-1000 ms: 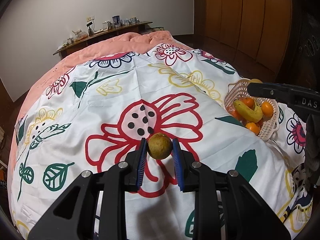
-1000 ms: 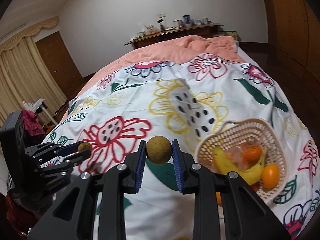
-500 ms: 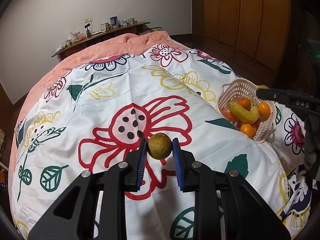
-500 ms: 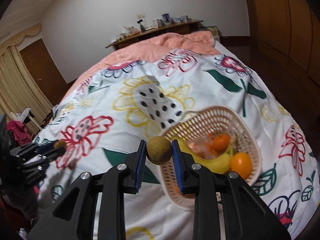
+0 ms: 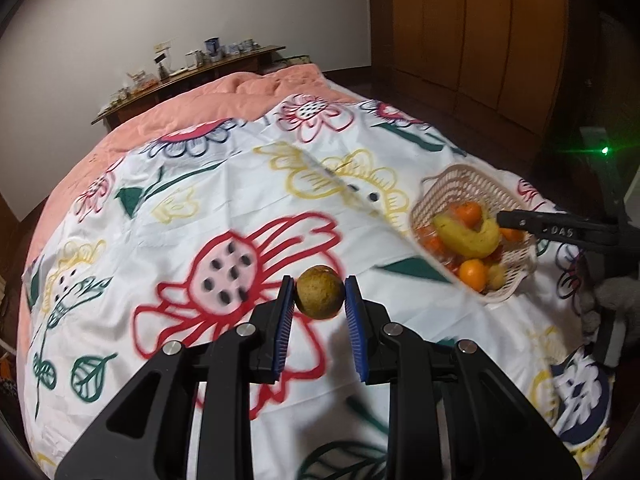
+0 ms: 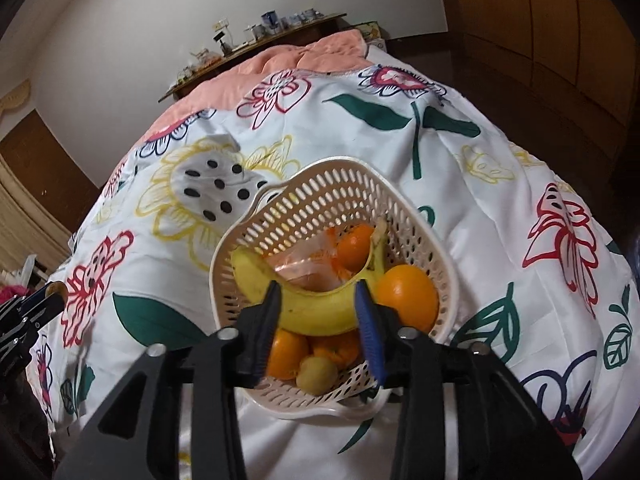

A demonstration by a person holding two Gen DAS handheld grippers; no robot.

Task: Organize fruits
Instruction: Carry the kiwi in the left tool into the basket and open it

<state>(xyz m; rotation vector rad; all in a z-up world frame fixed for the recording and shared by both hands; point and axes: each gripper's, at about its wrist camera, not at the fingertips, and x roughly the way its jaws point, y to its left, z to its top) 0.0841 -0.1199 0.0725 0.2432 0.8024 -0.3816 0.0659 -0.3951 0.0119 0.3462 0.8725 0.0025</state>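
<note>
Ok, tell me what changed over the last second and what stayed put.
The right gripper moved over the basket and opened, letting go of its round greenish-brown fruit; a similar fruit now lies in the basket beside the oranges and under the banana. The left gripper keeps its own fruit clamped above the floral bedspread, and the basket stays where it was.

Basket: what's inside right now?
In the basket: a banana, several oranges, a small yellow-green fruit and a clear bag of something orange. Whatever lies under the banana is covered.
</note>
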